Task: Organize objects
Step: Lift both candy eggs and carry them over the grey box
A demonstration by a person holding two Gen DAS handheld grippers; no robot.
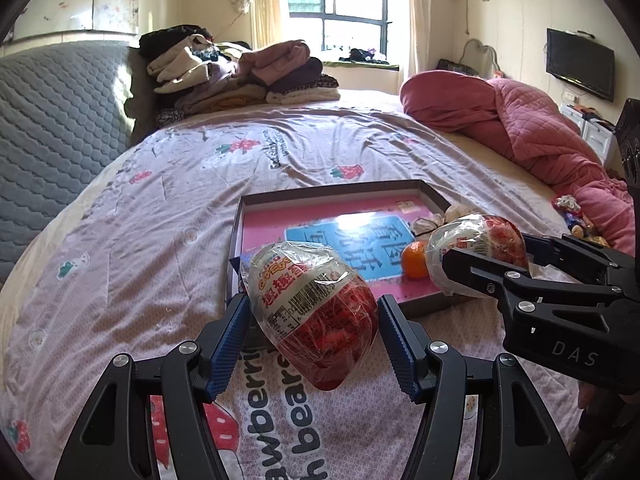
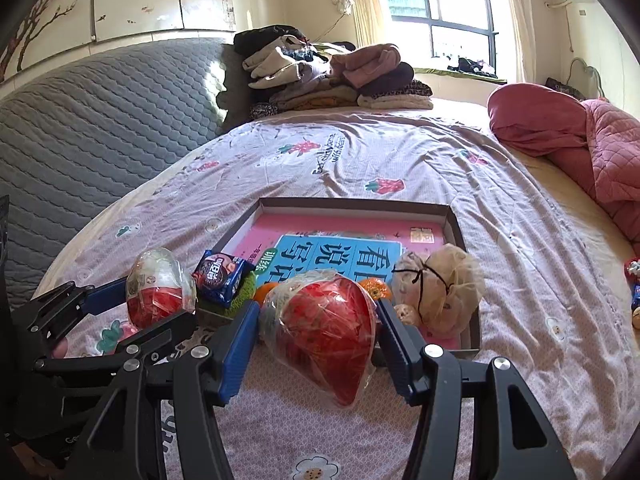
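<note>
Counting what lies before me, I find two big wrapped eggs, one in each of my grippers. My left gripper [image 1: 314, 340] has its jaws wide and closed on the first egg [image 1: 316, 312], which is white at the top and red below, with its plastic wrap crinkled; both blue pads press its sides and it hangs above the bedsheet [image 1: 160, 220]. My right gripper [image 2: 316, 344] holds the second egg [image 2: 324, 328] in the same way, red side toward me, jaws wide around it.

Both eggs are at the near edge of one shallow box [image 2: 452, 216], and the box rests on the bed. Inside the box I see one pink and blue book [image 2: 340, 248] lying flat. On it there are two small oranges: one [image 2: 374, 288] just behind my right egg, and another [image 2: 264, 292] to its left, partly hidden. One mesh pouch [image 2: 440, 288], tied with a dark string, sits at the right near corner of the box. One blue snack packet [image 2: 220, 276] leans at the left near corner, between the two grippers.

Farther back there is one pile of folded clothes [image 2: 328, 76] and one red quilt [image 1: 520, 120] at the right.
</note>
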